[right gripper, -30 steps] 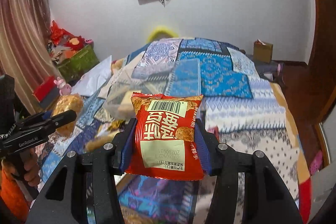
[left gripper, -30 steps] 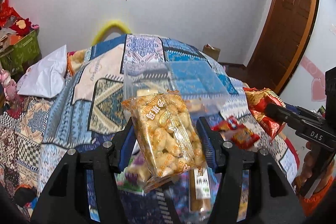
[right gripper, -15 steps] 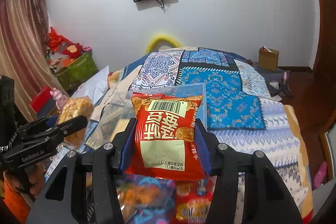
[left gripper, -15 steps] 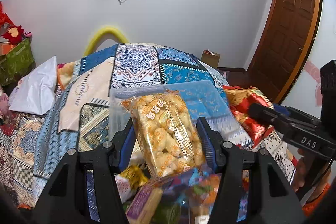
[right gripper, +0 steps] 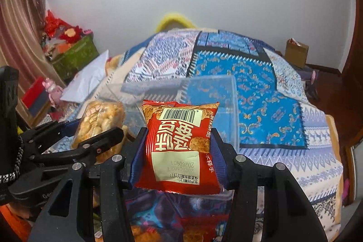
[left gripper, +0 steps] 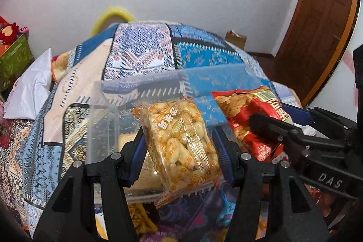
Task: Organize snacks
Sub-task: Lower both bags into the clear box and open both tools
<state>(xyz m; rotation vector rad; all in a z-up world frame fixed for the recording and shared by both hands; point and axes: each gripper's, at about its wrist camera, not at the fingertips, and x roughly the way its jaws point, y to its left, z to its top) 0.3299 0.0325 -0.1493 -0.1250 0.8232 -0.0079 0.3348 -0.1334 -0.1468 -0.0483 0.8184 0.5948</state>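
Patchwork bedding (right gripper: 256,74) fills our view; at twelve o'clock sits the clear bin (left gripper: 145,92). Our left gripper (left gripper: 179,146) clamps the yellow biscuit pack (left gripper: 181,142), our right gripper (right gripper: 179,149) the red chip bag (right gripper: 181,146). We should clear the rim before releasing. Contents below stay blurred.

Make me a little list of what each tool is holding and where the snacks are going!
left tool: shut on the yellow snack pack
right tool: shut on the red snack bag
likely goal: clear plastic box on the bed, just beyond both packs
already in box: something pale, hard to tell
surface: patterned blue bedspread
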